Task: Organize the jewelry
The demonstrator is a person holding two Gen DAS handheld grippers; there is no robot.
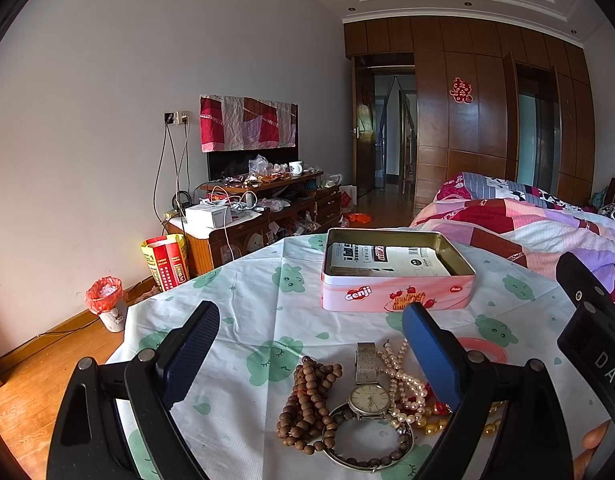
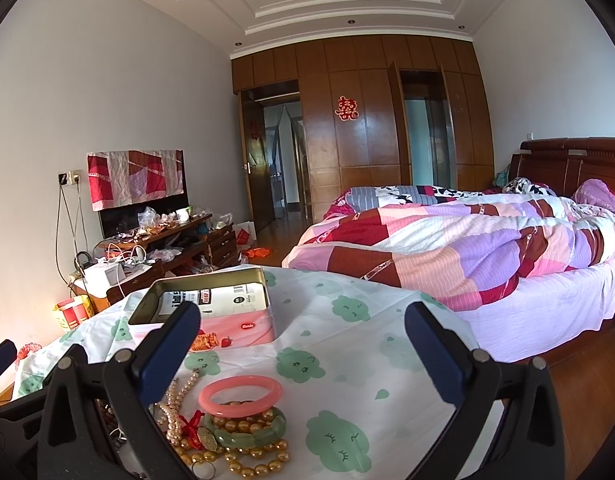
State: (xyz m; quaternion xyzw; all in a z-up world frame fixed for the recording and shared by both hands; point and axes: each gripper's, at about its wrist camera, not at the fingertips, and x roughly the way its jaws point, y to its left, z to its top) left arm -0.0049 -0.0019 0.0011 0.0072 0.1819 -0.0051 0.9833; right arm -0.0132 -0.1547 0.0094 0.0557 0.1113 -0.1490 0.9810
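Both grippers hover wide open and empty over the jewelry pile on the cloud-print tablecloth [image 1: 259,300]: left gripper [image 1: 307,344] above the wooden beads [image 1: 307,404], watch [image 1: 368,398] and pearl strand [image 1: 403,384], right gripper [image 2: 303,344] above the pink bangle [image 2: 240,395], green bracelet [image 2: 247,432] and gold beads [image 2: 247,460]. The open pink tin [image 1: 395,280], marked "Genji", sits just beyond the pile with printed paper inside, nothing between. Bed [image 2: 467,248] to the right, cluttered TV cabinet [image 1: 259,208] behind; "DAS" reads on the right gripper's body in left view.
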